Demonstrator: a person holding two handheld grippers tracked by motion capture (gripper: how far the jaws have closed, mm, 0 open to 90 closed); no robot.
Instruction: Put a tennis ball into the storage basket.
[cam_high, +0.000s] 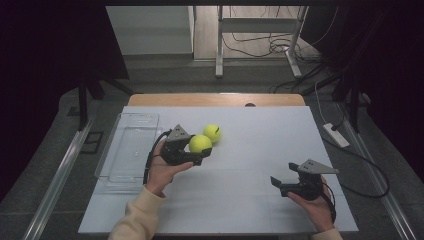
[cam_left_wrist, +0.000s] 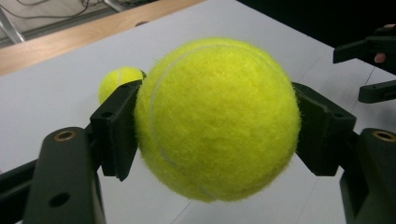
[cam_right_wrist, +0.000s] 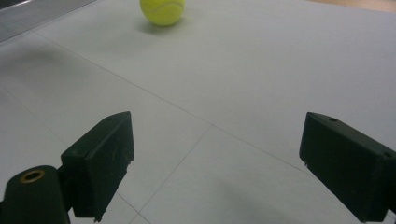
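Observation:
A yellow-green tennis ball (cam_high: 200, 143) (cam_left_wrist: 217, 116) is clamped between the two black jaws of my left gripper (cam_high: 199, 150) (cam_left_wrist: 217, 122), which is shut on it and holds it a little above the white table (cam_high: 240, 200). A second tennis ball (cam_high: 212, 133) (cam_left_wrist: 116, 81) (cam_right_wrist: 162, 10) rests on the table just behind and to the right of the held one. Near the table's front right, my right gripper (cam_high: 276, 184) (cam_right_wrist: 215, 163) stands open with nothing between its jaws. It points left across the table.
A clear plastic tray (cam_high: 120, 186) lies along the table's left side, beside my left hand. A wooden strip (cam_high: 215, 99) edges the far side. On the floor to the right lie a power strip (cam_high: 336, 135) and cables.

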